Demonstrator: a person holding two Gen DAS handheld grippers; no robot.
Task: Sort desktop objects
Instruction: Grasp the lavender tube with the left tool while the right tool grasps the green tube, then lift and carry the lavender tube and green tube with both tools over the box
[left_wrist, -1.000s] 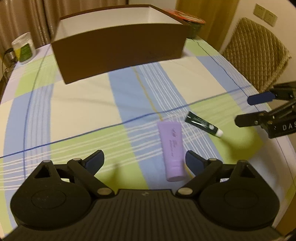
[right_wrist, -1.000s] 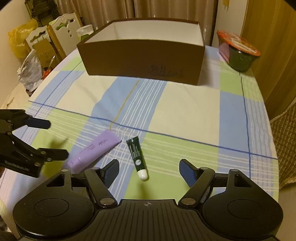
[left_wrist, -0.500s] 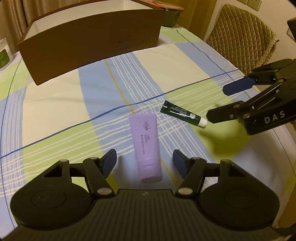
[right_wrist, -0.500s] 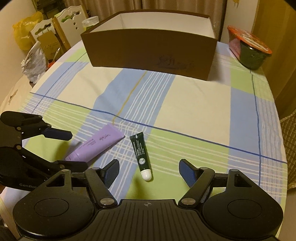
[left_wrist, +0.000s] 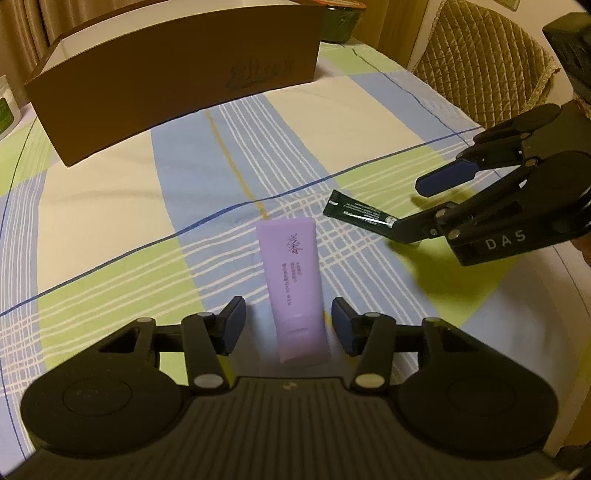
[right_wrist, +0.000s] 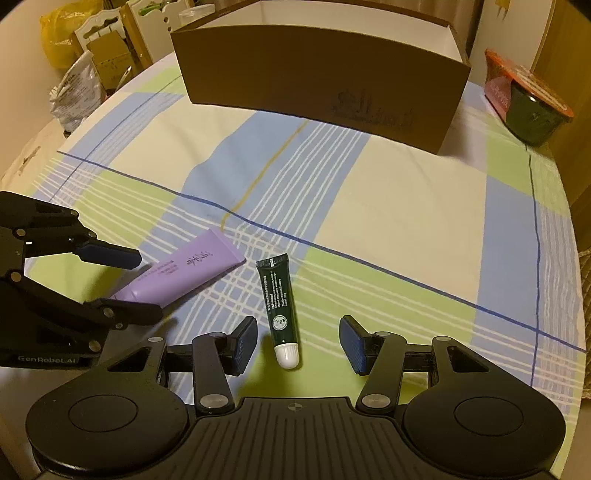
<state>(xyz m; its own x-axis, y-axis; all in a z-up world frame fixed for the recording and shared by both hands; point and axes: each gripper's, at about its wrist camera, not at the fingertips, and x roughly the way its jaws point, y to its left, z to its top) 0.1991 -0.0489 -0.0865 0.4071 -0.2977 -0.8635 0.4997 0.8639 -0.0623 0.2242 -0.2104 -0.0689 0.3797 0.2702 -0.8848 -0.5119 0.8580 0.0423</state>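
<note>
A lilac tube (left_wrist: 293, 280) lies on the checked tablecloth with its cap end between the open fingers of my left gripper (left_wrist: 288, 326); it also shows in the right wrist view (right_wrist: 184, 275). A small dark green tube with a white cap (right_wrist: 279, 308) lies with its cap end between the open fingers of my right gripper (right_wrist: 298, 341); it also shows in the left wrist view (left_wrist: 356, 213). Neither gripper touches its tube. A brown cardboard box (right_wrist: 317, 81) with a white inside stands open at the far side of the table (left_wrist: 110, 206).
A dark green bowl with an orange lid (right_wrist: 528, 99) stands right of the box. A white jar (left_wrist: 5, 107) is at the far left. A quilted chair (left_wrist: 487, 62) stands beyond the right table edge. Bags and boxes (right_wrist: 85, 66) lie off the table's left side.
Both grippers have moved forward and down toward the table. The lilac tube's end now lies between my left fingers and the green tube's cap between my right fingers. The tubes have not moved.
</note>
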